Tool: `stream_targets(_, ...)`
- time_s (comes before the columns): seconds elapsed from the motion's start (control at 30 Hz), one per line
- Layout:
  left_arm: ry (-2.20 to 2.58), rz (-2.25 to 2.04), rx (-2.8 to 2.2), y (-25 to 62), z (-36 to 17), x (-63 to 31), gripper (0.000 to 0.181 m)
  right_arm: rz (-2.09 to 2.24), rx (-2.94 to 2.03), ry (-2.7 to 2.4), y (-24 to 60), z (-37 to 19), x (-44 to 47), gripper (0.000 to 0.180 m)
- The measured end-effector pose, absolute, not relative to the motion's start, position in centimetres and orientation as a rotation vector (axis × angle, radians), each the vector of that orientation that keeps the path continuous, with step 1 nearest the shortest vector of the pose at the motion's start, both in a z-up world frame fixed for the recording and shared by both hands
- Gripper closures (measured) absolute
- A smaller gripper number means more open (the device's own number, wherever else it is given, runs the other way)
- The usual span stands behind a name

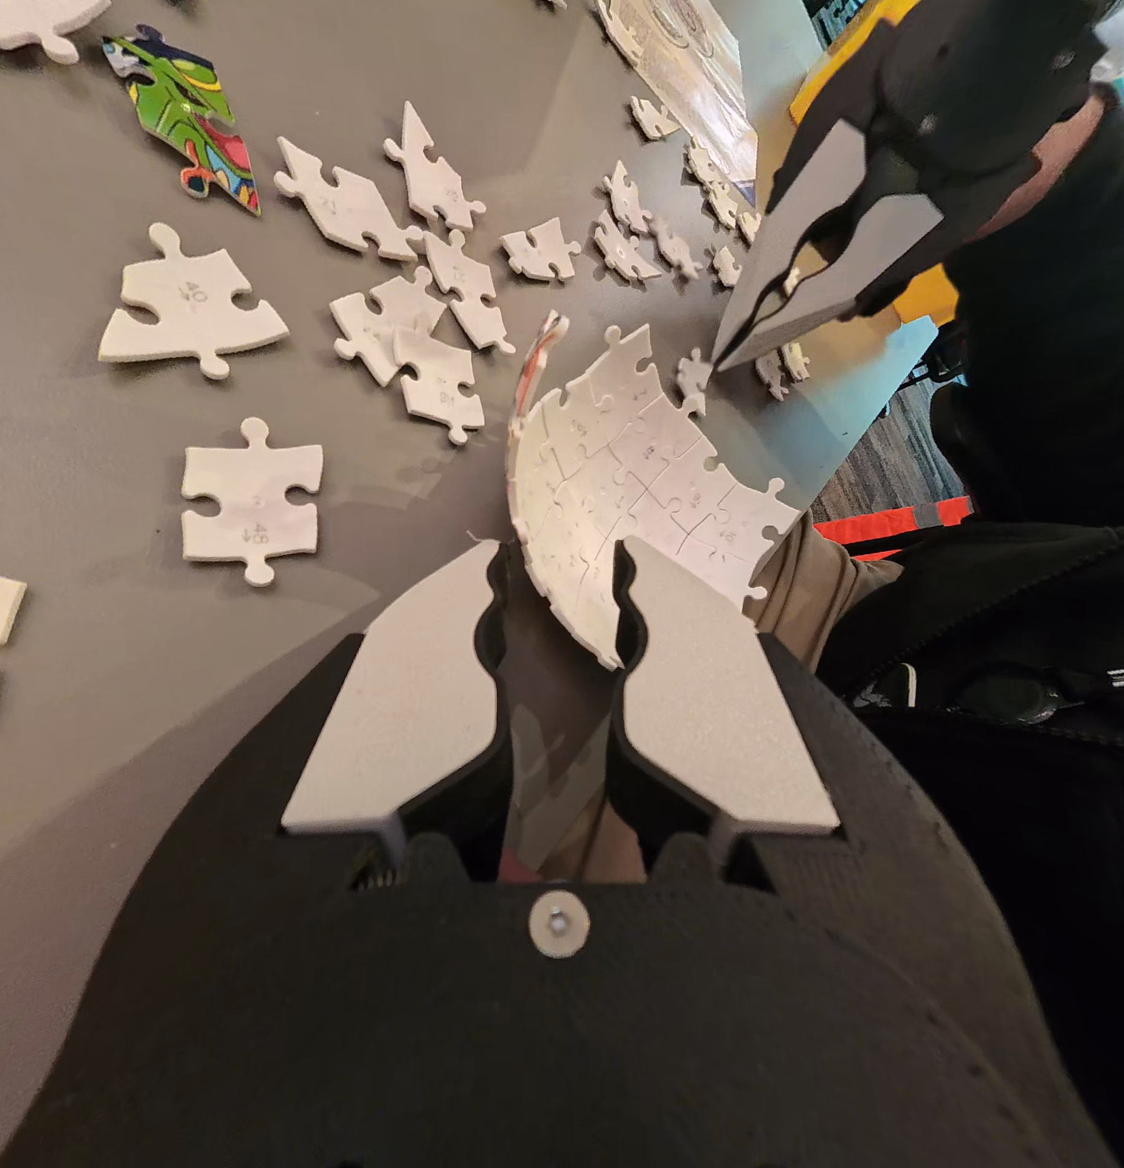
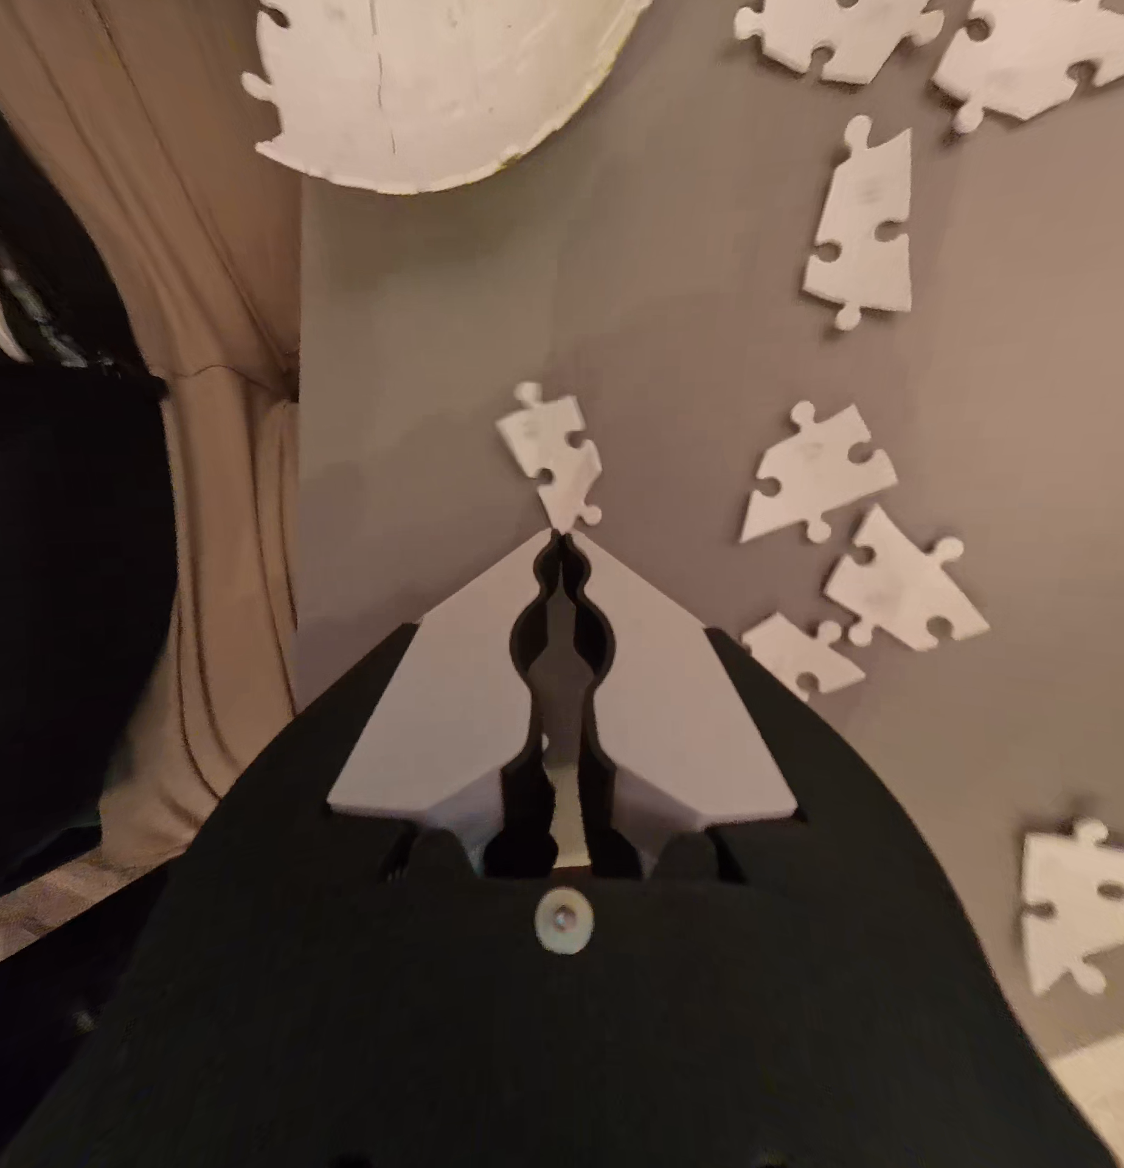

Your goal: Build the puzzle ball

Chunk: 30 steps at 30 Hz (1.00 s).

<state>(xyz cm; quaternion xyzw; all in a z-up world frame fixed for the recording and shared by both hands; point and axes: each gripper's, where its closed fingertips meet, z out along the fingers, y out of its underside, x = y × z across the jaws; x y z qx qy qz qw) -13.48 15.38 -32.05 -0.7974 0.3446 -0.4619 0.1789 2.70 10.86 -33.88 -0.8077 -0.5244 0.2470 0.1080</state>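
Left gripper [image 1: 558, 559]: spread, straddling the shell [image 1: 635, 480] edge.
Right gripper [image 2: 561, 536]: pinching a piece [image 2: 553, 455] tip.
Left view only: coloured piece [image 1: 183, 114], upper left.

A: Free room? Bare grey table [image 2: 420, 379] lies between the small piece [image 2: 550, 455] at the right gripper [image 2: 561, 536] tips and the table edge; a gripper could pass there.

B: Obstacles: the curved half-built shell [image 1: 629, 468] stands at the table edge, partly between the left gripper [image 1: 559, 562] fingers. Loose white pieces [image 1: 420, 328] crowd the table beyond it, some overlapping.

A: Right of the small piece, scattered pieces [image 2: 818, 474] lie apart with grey gaps between.

B: Open strip between the two large flat pieces [image 1: 253, 499] and the shell.
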Motion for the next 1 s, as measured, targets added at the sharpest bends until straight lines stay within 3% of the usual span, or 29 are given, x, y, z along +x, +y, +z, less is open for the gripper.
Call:
stream_targets(0.23, 0.980, -1.303, -2.257, 15.3, -32.1, -13.5, 0.150, 0.686, -2.364, -1.378, 12.7, -31.9, 3.1, 0.180)
stream_targets(0.4, 0.980, -1.301, -2.259, 15.3, -32.1, -13.5, 0.150, 0.597, -2.420, -1.315, 11.8, -32.3, 4.7, 0.168)
stream_targets(0.6, 0.979, -1.302, -2.260, 15.3, -32.1, -13.5, 0.150, 0.526, -2.492, -1.096, 10.0, -31.4, 9.7, 0.157)
stream_targets(1.0, 1.007, -1.274, -2.281, 15.3, -32.4, -13.3, 0.148, 0.341, -2.601, -0.870, 5.1, -32.3, 17.6, 0.153)
